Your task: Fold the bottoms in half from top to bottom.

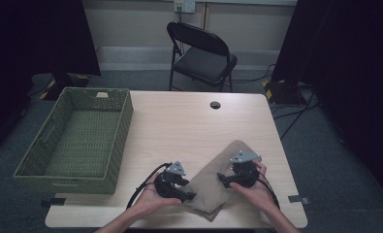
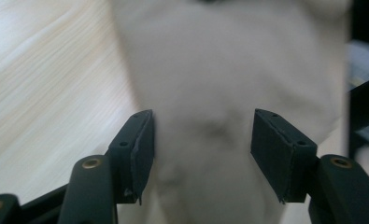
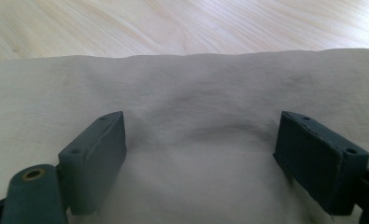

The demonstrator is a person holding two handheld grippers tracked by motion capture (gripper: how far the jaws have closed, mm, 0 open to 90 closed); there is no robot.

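Your left tool [image 1: 189, 194] and right tool [image 1: 221, 176] both stand released on the tan cloth [image 1: 213, 187] – folded, near surface edge, long axis diagonal between them

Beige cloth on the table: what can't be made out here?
- Beige folded cloth: its near edges are hidden under both grippers in the high view.
- Left gripper view: cloth surface blurred, so folds unreadable.
- Right gripper view: cloth cut off by the frame sides.
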